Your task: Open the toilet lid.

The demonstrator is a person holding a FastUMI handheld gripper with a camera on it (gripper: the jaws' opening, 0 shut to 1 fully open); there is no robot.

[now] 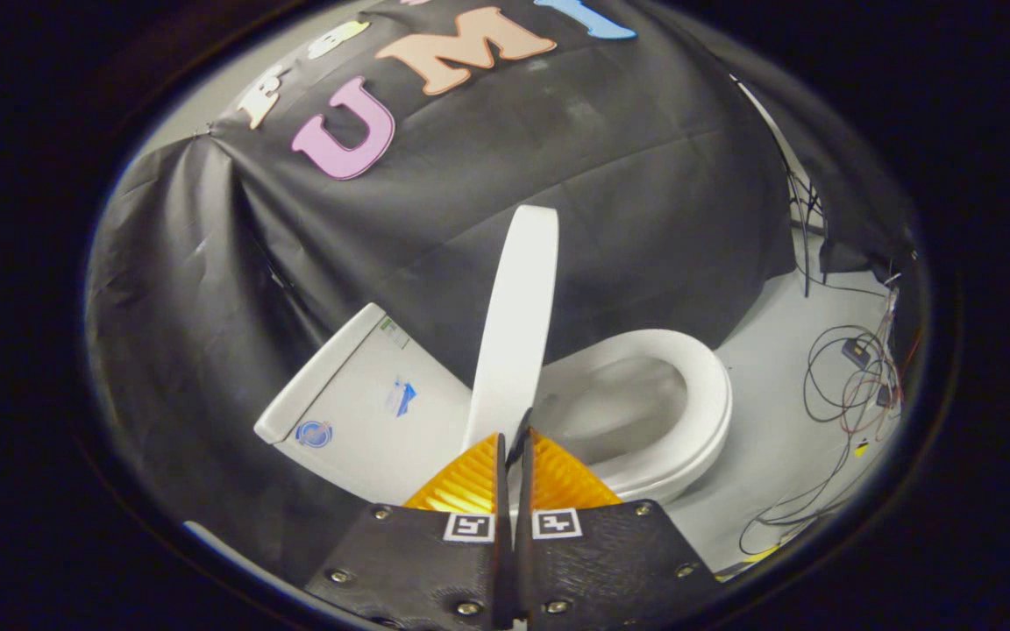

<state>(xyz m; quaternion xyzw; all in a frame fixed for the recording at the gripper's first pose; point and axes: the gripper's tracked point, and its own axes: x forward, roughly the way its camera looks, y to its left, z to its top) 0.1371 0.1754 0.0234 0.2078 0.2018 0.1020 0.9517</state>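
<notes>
The toilet (645, 412) lies tipped in view on the pale floor (777, 438), its tank (365, 412) against the black cloth wall (610, 193). The lid (518, 324) stands raised edge-on between tank and seat ring (689, 386). Loose cables (847, 386) trail beyond the bowl. The gripper (514, 443) has its fingers drawn nearly together at the lid's lower edge, seemingly pinching it.

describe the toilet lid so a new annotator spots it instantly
Start at the white ceramic toilet before the black cloth wall. The white oval plastic lid stands raised, edge-on, between the white tank and open seat ring. It rises just ahead of the tool, whose fingers are nearly closed.
</notes>
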